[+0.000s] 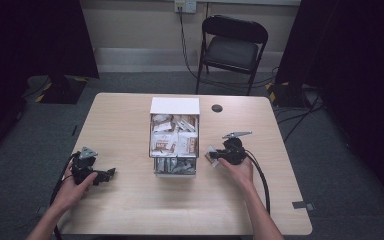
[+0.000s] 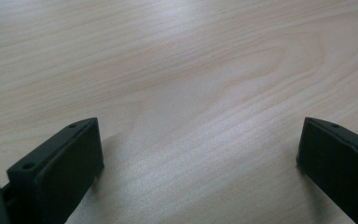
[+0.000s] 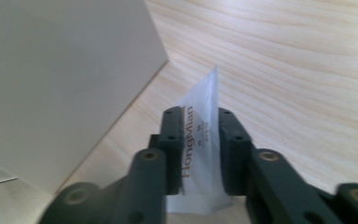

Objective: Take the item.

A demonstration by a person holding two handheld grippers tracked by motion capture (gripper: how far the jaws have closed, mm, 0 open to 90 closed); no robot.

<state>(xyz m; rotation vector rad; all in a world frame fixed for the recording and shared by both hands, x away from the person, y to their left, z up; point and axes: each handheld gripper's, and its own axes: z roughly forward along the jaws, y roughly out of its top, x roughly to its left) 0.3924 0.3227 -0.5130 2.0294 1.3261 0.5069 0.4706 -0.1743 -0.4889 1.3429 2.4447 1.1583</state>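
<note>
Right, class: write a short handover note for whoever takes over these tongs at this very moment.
Right tongs: a white sachet printed HongMian sits upright between the jaws, just right of the white box, low over the table. Whether the pads still press it is unclear.
Left tongs: open, nothing between them, near the table's left side.
Box: full of sachets, none seen lying loose on the table.
Done: one sachet brought beside the box.
Left: probably set it down, then fetch the others.

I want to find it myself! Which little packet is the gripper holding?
Start at the white box in the middle of the wooden table. Just to its right, the right gripper holds one thin white packet upright. The other packets lie in the box; this one is outside it.
</note>
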